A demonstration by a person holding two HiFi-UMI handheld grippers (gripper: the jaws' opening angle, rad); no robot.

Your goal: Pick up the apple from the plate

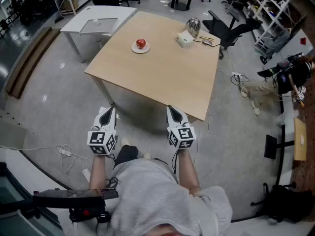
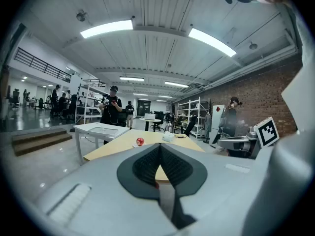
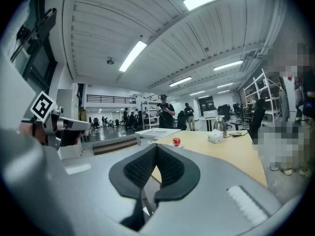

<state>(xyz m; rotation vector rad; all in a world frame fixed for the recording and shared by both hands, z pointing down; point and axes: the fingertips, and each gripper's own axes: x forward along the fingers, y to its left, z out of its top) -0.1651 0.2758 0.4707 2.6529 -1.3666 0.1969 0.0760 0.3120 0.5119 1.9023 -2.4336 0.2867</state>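
Head view first: the person stands at the near edge of the wooden table (image 1: 162, 82), both tools short of it. The left gripper (image 1: 108, 113) and the right gripper (image 1: 173, 113) each have their 2 jaws pressed together, with nothing between them. The apple (image 1: 141, 44) sits on a small white plate (image 1: 135, 48) toward the far side of the table, well apart from both grippers.

Over to the left gripper view: the ribbed pads meet at the tip, so this one is closed and empty. The apple (image 2: 140, 141) shows small and red just above and left of the tip.

Right gripper view now: same story, pads together and holding nothing. The apple (image 3: 176, 141) is ahead and slightly right.

Trouble spots, as I judge it:
- **Closed jaws:** neither gripper is ready to take the fruit. If one arrives closed, it would likely nudge the round apple off the plate and send it rolling.
- **Light plate:** it could skid if a jaw catches its rim.
- **Long reach:** the stretch across the table makes a clean, centred grip harder.

Containers: the plate carries only the 1 apple. The metal kettle (image 1: 193, 26) and the small white box (image 1: 184, 39) stand to the apple's right, well clear of it, and their contents cannot be seen.
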